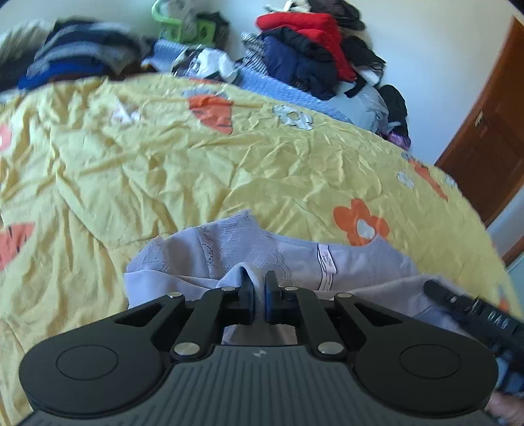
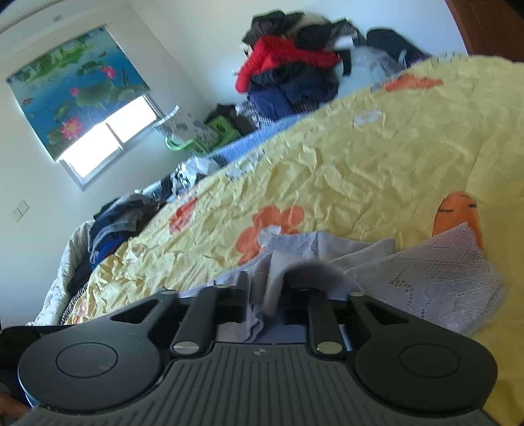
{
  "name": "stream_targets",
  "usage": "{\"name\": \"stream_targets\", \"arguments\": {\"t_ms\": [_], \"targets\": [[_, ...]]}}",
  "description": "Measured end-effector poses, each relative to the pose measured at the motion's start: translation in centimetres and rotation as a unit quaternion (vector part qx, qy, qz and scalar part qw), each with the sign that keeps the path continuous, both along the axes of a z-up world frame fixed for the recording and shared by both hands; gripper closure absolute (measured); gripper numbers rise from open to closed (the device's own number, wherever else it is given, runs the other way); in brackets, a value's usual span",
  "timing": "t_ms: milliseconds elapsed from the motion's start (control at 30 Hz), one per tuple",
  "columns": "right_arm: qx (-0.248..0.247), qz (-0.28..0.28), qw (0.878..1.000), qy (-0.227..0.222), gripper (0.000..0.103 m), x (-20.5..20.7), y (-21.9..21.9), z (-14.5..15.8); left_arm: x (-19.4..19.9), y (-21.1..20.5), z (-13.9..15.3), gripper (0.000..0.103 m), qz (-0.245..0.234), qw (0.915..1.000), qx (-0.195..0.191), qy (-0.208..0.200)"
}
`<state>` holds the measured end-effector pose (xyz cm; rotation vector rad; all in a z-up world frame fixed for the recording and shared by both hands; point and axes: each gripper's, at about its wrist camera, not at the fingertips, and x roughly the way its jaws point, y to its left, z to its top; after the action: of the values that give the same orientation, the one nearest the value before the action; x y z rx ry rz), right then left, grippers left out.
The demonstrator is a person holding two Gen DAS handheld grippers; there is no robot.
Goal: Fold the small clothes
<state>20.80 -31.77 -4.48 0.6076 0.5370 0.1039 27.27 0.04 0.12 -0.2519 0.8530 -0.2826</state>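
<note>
A small lavender garment with lace trim and a white label lies on the yellow flowered bedspread. My left gripper is shut on a fold of the garment near its middle edge. The right gripper shows as a dark blurred shape at the right of the left wrist view. In the right wrist view the same garment is bunched, with its lace part to the right. My right gripper is shut on a fold of the garment; cloth hangs between the jaws.
Piles of clothes line the far side of the bed: a red and dark pile, a striped blue pile, a green object. A brown door stands at right. A window with a lotus blind is on the wall.
</note>
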Motion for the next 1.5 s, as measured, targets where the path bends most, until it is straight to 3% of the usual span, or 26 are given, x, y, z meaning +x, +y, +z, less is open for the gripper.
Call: {"name": "stream_targets", "arguments": {"t_ms": [133,200,267,367,433,467,533,600,667,733,800,867,967,1033,1133,1200,1300,1367,1433,1500], "targets": [[0.024,0.025,0.999,0.02,0.066,2.0,-0.4,0.0,1.8,1.8,-0.4,0.096,0.013,0.9953,-0.079,0.055],[0.061,0.023,0.998,0.023,0.062,3.0,-1.3,-0.1,2.8,3.1,-1.0,0.092,0.032,0.9856,-0.136,0.095],[0.091,0.014,0.995,0.024,0.056,4.1,-2.1,-0.1,3.7,4.6,-1.9,0.085,0.055,0.969,-0.2,0.134],[0.097,-0.017,0.995,0.017,0.049,5.6,-3.1,-0.2,4.4,6.0,-2.4,0.065,0.094,0.956,-0.238,0.142],[0.086,-0.036,0.995,0.014,0.047,6.3,-3.5,-0.5,4.5,6.9,-2.0,0.044,0.12,0.9538,-0.244,0.128],[0.08,-0.045,0.996,0.016,0.047,6.5,-3.8,-0.6,4.4,7.4,-1.7,0.04,0.135,0.953,-0.244,0.117],[0.059,-0.057,0.997,0.014,0.047,5.9,-3.8,-0.3,4.1,8.2,-1.0,0.038,0.147,0.956,-0.234,0.099],[0.02,-0.031,0.999,-0.019,0.047,4.5,-2.9,0.8,3.6,8.7,0.0,0.038,0.149,0.9655,-0.202,0.068],[-0.037,0.027,0.998,-0.039,0.045,3.4,-0.7,1.8,2.9,8.7,1.1,0.038,0.153,0.9753,-0.155,0.038],[-0.071,0.1,0.992,-0.031,0.044,3.5,1.9,2.1,2.4,8.5,1.7,0.038,0.149,0.9813,-0.12,0.021],[-0.106,0.174,0.979,-0.019,0.042,4.1,5.3,2.1,1.5,7.9,2.1,0.038,0.141,0.9857,-0.092,0.005],[-0.189,0.205,0.96,-0.027,0.044,4.5,9.4,2.2,0.3,7.4,2.5,0.038,0.144,0.9879,-0.056,-0.018],[-0.291,0.234,0.927,-0.036,0.044,5.0,14.8,1.8,-1.6,6.9,3.2,0.033,0.148,0.987,0.007,-0.062],[-0.337,0.258,0.904,-0.039,0.045,5.6,18.3,1.4,-2.8,7.1,3.5,0.023,0.146,0.9861,0.02,-0.077],[-0.375,0.258,0.89,-0.025,0.045,7.9,21.8,0.8,-4.2,7.3,3.7,0.023,0.139,0.9853,0.043,-0.09],[-0.363,0.228,0.903,-0.021,0.045,10.1,22.7,0.8,-5.1,7.0,3.6,0.023,0.131,0.9843,0.065,-0.099],[-0.277,0.153,0.948,-0.029,0.045,11.8,21.0,2.2,-5.9,6.3,3.2,0.023,0.114,0.9836,0.095,-0.102],[-0.2,0.119,0.972,-0.046,0.04,10.5,18.3,3.6,-6.6,6.1,3.0,0.023,0.11,0.983,0.101,-0.107],[-0.166,0.106,0.978,-0.07,0.028,8.2,15.5,4.5,-7.0,5.5,2.9,0.023,0.096,0.9836,0.101,-0.114],[-0.181,0.097,0.976,-0.076,0.022,5.6,12.7,4.6,-7.2,4.2,2.9,0.023,0.069,0.9854,0.099,-0.12]]}}
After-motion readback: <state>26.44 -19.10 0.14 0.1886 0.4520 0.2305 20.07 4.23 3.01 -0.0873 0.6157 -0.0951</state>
